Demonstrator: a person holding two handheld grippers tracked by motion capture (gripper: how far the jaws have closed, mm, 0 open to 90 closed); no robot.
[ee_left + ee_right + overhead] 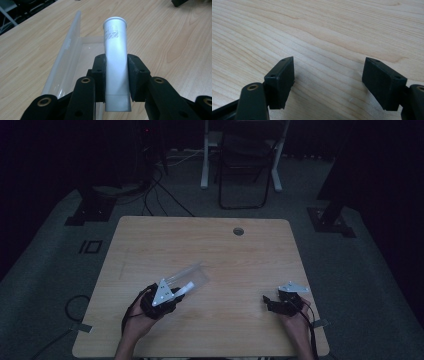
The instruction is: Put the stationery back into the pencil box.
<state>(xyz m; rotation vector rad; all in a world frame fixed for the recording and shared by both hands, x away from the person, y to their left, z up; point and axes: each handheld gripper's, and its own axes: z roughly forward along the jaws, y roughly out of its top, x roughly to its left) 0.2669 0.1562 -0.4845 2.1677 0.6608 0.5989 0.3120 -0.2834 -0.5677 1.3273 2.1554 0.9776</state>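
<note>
A white plastic tube (116, 57) with a rimmed open end and small print near that end is clamped between the black pads of my left gripper (117, 77). In the high view the tube (185, 289) sticks out of the left gripper (172, 295) toward the upper right. Just beyond it lies a clear plastic box (192, 275) on the wooden table (240, 255); in the left gripper view that clear box (68, 57) sits under and left of the tube. My right gripper (267, 301) rests low at the table's right front, jaws wide apart (329, 80) with bare wood between them.
A round cable hole (238, 231) sits near the table's far edge. A chair frame (245, 165) and white desk legs (205, 155) stand on the dark floor beyond the table. Cables trail from both grippers past the table's near edge.
</note>
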